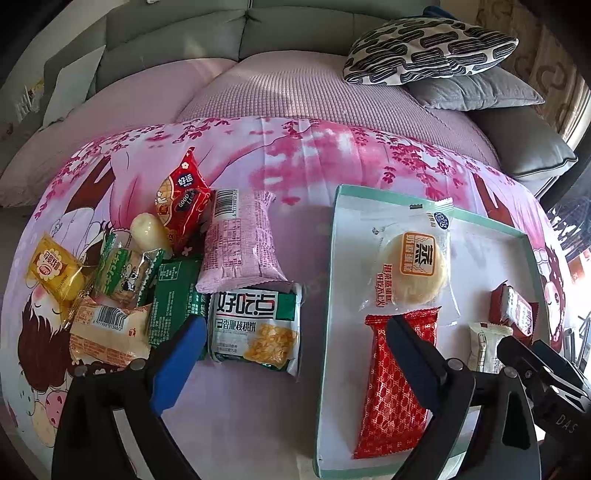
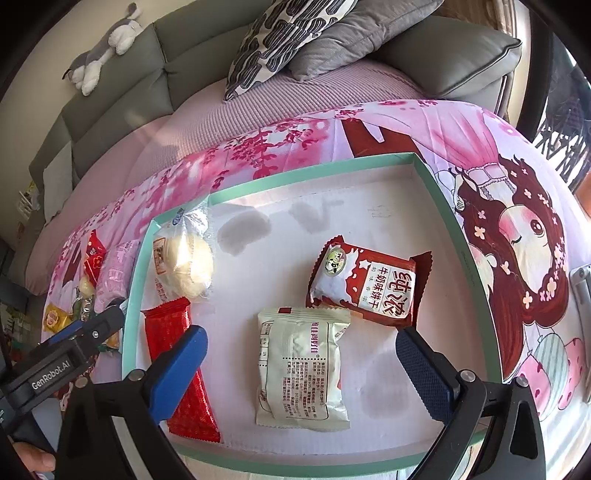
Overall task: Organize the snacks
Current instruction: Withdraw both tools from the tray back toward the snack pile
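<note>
A shallow white tray with a green rim [image 1: 332,258] [image 2: 295,170] lies on a pink printed cloth. It holds a round cake in clear wrap [image 1: 415,271] [image 2: 186,264], a red foil pack [image 1: 391,395] [image 2: 177,369], a white pack [image 2: 301,367] [image 1: 484,345] and a dark red biscuit pack [image 2: 365,286] [image 1: 515,312]. Left of the tray lie loose snacks: a green-white walnut cake pack [image 1: 255,328], a pink pack [image 1: 242,247], a red pack [image 1: 183,199] and several small ones. My left gripper [image 1: 295,336] is open and empty above the walnut pack. My right gripper [image 2: 301,349] is open and empty over the white pack.
A grey sofa [image 1: 166,33] with a patterned cushion [image 1: 428,50] and a grey cushion [image 1: 476,94] stands behind the table. A plush toy [image 2: 103,48] lies on the sofa back. The right gripper's body [image 1: 543,369] shows at the tray's right side; the left gripper's body [image 2: 66,354] at its left.
</note>
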Tool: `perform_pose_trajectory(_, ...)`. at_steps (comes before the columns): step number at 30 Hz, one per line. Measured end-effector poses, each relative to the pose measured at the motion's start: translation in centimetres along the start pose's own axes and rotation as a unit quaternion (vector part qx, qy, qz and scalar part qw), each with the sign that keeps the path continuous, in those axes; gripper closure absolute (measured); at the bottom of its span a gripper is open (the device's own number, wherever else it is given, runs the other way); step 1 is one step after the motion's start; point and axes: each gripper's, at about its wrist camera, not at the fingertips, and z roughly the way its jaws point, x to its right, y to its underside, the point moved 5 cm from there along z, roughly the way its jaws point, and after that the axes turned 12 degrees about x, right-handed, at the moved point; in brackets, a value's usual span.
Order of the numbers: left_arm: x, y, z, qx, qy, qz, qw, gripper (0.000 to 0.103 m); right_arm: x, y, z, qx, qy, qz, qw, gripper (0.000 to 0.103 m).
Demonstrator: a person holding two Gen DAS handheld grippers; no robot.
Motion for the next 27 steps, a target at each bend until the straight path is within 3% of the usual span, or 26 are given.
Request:
perform_pose_trajectory(8, -1.0, -1.3, -1.8, 0.039, -0.034, -0.015, 0.9986, 0.005, -0.8, -0.1, -0.1, 0.008, 0.001, -0.024, 1.000, 0.000)
perform_pose_trajectory(13, -1.6, -2.2, -3.0, 0.063, -0.026, -0.034, 0.9971, 0.005, -1.9, -0.1, -0.4, 0.014, -0.011, -0.030, 0.999, 0.000)
perform_pose_trajectory(16, -2.6, -2.4, -3.6, 0.075, -0.061, -0.020, 0.9951, 0.005, -3.2, -0.1, -0.6, 0.021, -0.018, -0.040, 0.999, 0.000)
perform_pose_trajectory(20, -5.5, -2.5, -4.1, 0.073, -0.096, -0.027, 0.9923, 0.005, -5.9, 0.4, -0.5, 0.020, -0.043, -0.063, 0.997, 0.000)
perform_pose_trajectory(27, -13.3, -1.7, -4.6, 0.049, -0.122, -0.124, 0.9836, 0.005, -10.3, 1.7, -0.4, 0.015, -0.073, -0.110, 0.991, 0.000)
